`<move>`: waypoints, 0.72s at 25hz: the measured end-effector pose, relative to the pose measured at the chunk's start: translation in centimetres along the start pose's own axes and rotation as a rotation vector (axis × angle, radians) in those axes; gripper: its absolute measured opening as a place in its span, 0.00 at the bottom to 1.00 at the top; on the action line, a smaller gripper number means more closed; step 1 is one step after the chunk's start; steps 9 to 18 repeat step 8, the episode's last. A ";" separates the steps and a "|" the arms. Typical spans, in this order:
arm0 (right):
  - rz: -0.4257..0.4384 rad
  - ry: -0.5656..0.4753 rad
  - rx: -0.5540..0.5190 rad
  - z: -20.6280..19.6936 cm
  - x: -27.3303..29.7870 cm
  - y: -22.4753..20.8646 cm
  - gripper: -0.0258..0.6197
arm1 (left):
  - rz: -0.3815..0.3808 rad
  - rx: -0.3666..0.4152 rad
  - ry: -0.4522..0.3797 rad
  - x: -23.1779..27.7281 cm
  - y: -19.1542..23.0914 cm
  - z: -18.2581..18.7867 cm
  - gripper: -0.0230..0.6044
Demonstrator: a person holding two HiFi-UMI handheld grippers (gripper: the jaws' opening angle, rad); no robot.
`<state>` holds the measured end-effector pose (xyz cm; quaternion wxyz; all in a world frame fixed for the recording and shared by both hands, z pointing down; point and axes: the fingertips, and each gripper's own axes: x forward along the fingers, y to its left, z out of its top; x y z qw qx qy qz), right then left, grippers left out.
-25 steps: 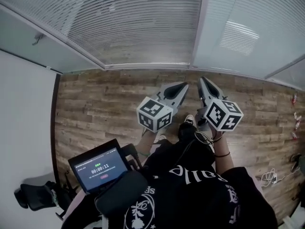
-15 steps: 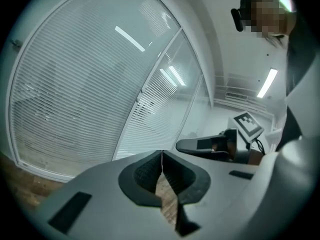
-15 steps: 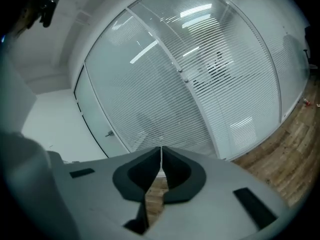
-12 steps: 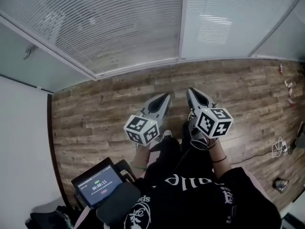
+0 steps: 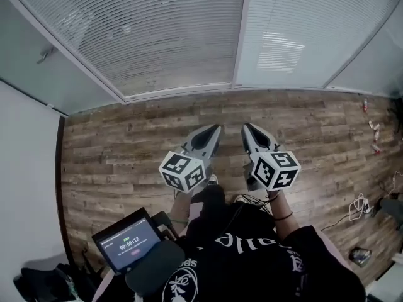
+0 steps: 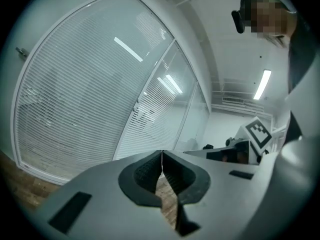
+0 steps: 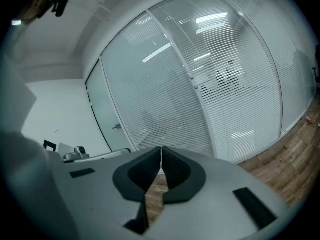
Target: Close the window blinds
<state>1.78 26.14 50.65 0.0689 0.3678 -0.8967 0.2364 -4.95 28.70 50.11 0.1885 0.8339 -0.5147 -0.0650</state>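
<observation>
The window blinds (image 5: 170, 36) are being observed behind the glazed partition ahead. They are hanging above the wooden floor (image 5: 119, 150) in two panels divided by an upright frame post (image 5: 239, 36). The slats are being presented with their long axis running level along the wall, stacked one above another. Their tilt is not being resolved clearly, though light appears to be passing between them. The left gripper (image 5: 213, 132) and the right gripper (image 5: 249, 131) are being held side by side in front of the person, both pointed toward the blinds and well apart from them. The jaws of each are being held together, with nothing between them. A lit screen (image 5: 129, 244) is being noted at lower left.
</observation>
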 end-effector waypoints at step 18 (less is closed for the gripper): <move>0.030 0.002 -0.048 -1.5 -7.9 -2.6 0.08 | 0.049 -0.026 -0.004 -0.5 -7.4 -4.1 0.04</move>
